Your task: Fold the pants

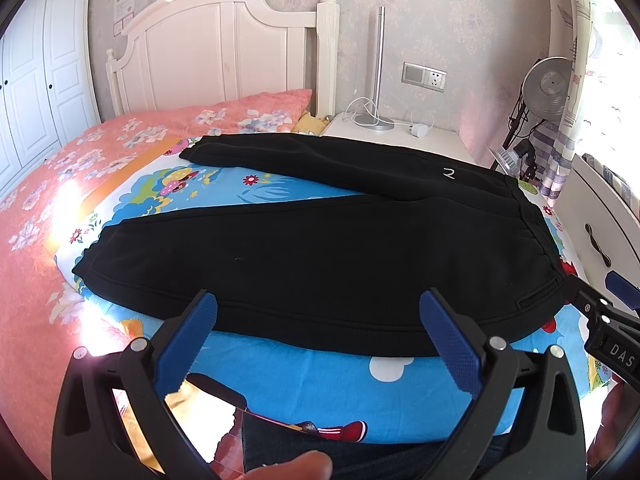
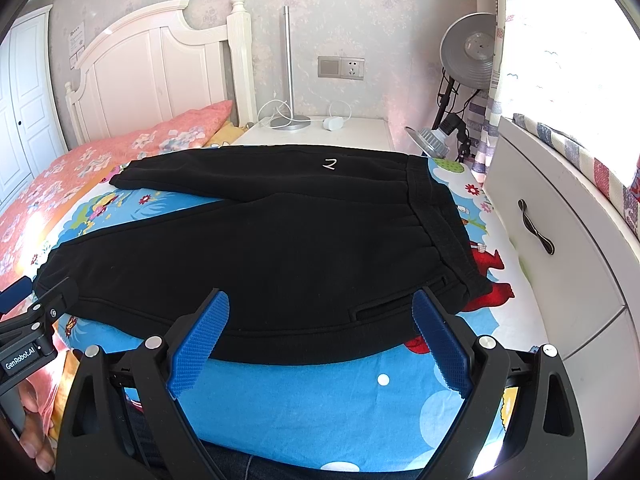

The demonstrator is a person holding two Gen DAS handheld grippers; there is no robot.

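Note:
Black pants [image 1: 320, 248] lie spread flat on the blue cartoon sheet [image 1: 304, 376], waistband to the right, two legs running left with a gap between them. They also show in the right wrist view [image 2: 280, 240], with the waistband [image 2: 436, 224] at right and a small white mark near the top. My left gripper [image 1: 318, 300] is open and empty, hovering over the near leg's front edge. My right gripper [image 2: 320, 304] is open and empty over the near edge by the hip pocket. Each gripper shows at the edge of the other's view.
A pink floral quilt [image 1: 60, 168] covers the bed's left side. The white headboard [image 1: 216, 52] and a nightstand [image 1: 400, 136] with a lamp stand behind. A white drawer unit [image 2: 560, 248] borders the bed on the right. The person's legs are below the grippers.

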